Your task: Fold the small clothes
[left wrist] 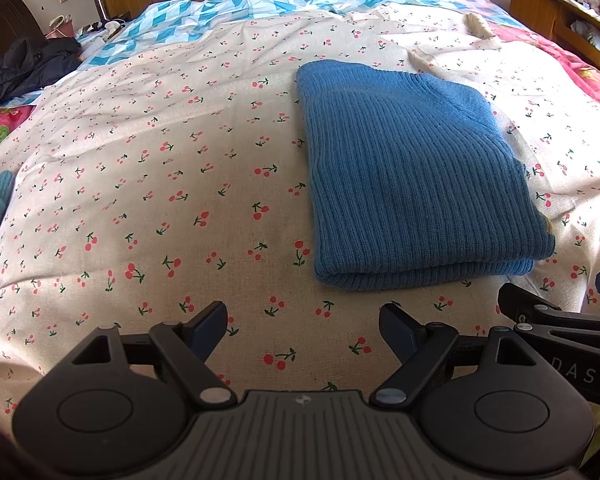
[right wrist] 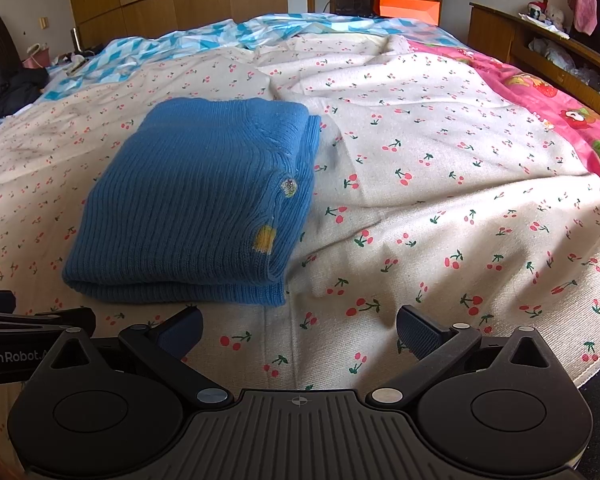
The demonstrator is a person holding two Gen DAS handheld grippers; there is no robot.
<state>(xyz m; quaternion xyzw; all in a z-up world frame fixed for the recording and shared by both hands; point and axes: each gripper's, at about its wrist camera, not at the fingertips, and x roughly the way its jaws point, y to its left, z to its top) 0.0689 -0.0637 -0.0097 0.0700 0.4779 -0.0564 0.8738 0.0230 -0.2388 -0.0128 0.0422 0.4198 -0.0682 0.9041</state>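
Hovering nearest the cameras, the left tool [left wrist: 302, 324] and the right tool [right wrist: 298, 330] both gape wide with nothing between their blue-padded fingers, poised just short of the folded blue rib-knit sweater [right wrist: 196, 204]. That sweater lies in a thick, neat rectangle on the cream cherry-print bedsheet [right wrist: 440, 200], its doubled fold edge facing the tools. It looks soft, light and floppy, likely to sag and slip open if lifted by one corner; I judge the doubled near edge the safest place to pinch, both layers together. A small pale button [right wrist: 288, 187] and a yellow patch [right wrist: 264, 238] sit on the sweater's right side. "GenRobot" and "DAS" are readable on the tool arms. Beyond the sweater lies a blue-and-white geometric quilt [right wrist: 204, 38], then an orange box [right wrist: 406, 7].
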